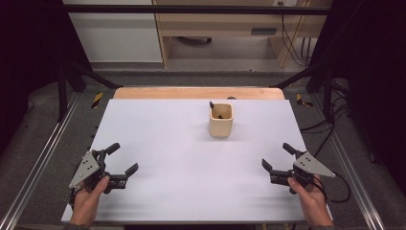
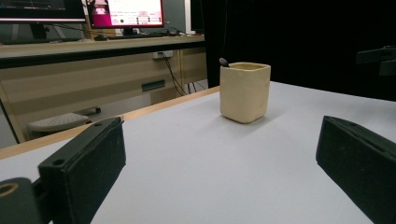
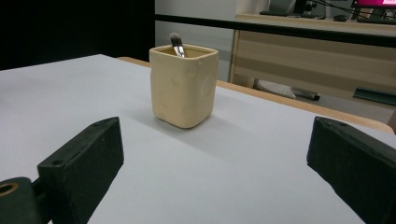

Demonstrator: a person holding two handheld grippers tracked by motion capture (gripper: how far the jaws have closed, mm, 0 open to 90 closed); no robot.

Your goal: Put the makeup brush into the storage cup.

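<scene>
A cream square cup stands upright on the white table mat, toward the far middle. A small brush leans inside it, its dark tip poking above the rim. My left gripper rests near the front left corner, open, nothing between its jaws. My right gripper sits near the front right edge, also open and holding nothing. In the left gripper view the cup stands well ahead of the jaws; in the right gripper view the cup does too.
The mat lies on a wooden table whose bare far edge shows behind the cup. Metal frame rails run along both sides. A desk with monitors stands beyond the table. Broad open mat lies between the grippers.
</scene>
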